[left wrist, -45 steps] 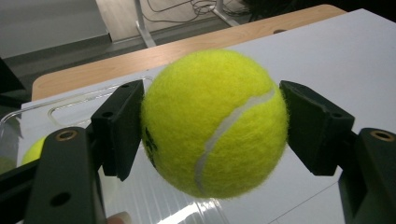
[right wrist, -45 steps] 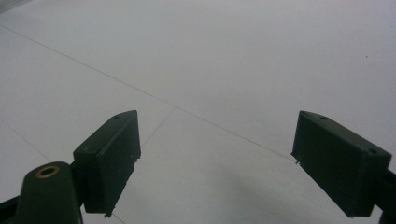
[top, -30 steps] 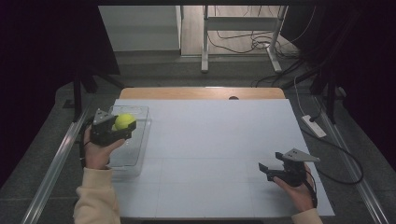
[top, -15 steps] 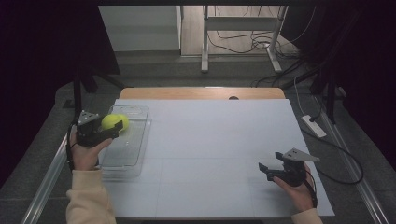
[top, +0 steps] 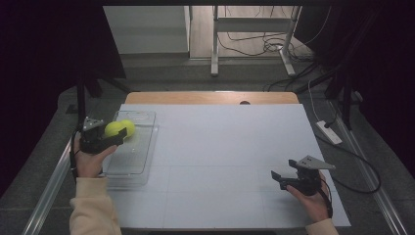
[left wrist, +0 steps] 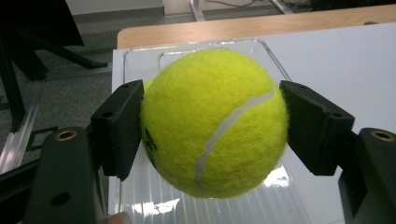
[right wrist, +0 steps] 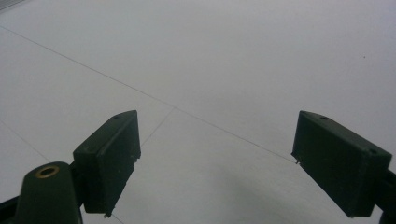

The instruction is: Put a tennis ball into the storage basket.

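One tennis ball [left wrist: 214, 123] is pinched between the left tongs [top: 116, 135] above the clear tray [top: 128, 166]; lower it straight before releasing, judged advisable against rolling, while the spread right tongs [top: 280, 179] stay well apart.

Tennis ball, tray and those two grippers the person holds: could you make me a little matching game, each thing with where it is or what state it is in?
Things:
1. tennis ball
2. clear plastic tray
3. left gripper
4. right gripper

States:
A. open, with nothing between its jaws, over the white table top
B. lying on the table's left side
C. yellow-green, clamped between two black jaws above the tray
D. shut on the ball

Pairs: 1-C, 2-B, 3-D, 4-A
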The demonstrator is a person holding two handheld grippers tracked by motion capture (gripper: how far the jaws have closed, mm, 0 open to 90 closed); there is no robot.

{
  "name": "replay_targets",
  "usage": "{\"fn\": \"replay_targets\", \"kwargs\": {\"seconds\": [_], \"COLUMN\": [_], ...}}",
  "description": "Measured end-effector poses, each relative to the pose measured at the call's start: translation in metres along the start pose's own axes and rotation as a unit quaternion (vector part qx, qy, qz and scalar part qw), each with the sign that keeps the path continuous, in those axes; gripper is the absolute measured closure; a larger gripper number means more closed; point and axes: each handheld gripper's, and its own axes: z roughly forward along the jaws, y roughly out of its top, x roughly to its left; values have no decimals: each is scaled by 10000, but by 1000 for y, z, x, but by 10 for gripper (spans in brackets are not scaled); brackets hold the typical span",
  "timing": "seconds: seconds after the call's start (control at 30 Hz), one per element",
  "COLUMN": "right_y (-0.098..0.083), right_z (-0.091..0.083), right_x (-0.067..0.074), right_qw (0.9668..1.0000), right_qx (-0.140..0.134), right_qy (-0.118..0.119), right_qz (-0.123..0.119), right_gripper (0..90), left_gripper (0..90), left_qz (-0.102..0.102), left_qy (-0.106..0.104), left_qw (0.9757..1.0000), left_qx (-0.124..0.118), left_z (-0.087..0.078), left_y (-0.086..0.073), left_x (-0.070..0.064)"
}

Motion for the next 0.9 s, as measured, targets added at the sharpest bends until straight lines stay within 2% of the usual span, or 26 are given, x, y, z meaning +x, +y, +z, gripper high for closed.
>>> {"fn": "replay_targets", "kwargs": {"seconds": [0.37,0.67,0.9], "right_y": [0,0,0], "right_z": [1,0,0], "right_x": [0,0,0], "right_qw": [10000,10000,10000], "right_qx": [22,15,10], "right_qy": [-9,5,12], "right_qz": [-7,0,11], "right_gripper": [153,152,153], "left_gripper": [273,272,272], "left_qz": [91,160,179], "left_qy": [39,120,186], "left_qw": [9991,9968,9959], "left_qx": [412,770,870], "left_z": [15,22,23], "left_y": [-4,-5,-4], "left_x": [-2,-3,-4]}}
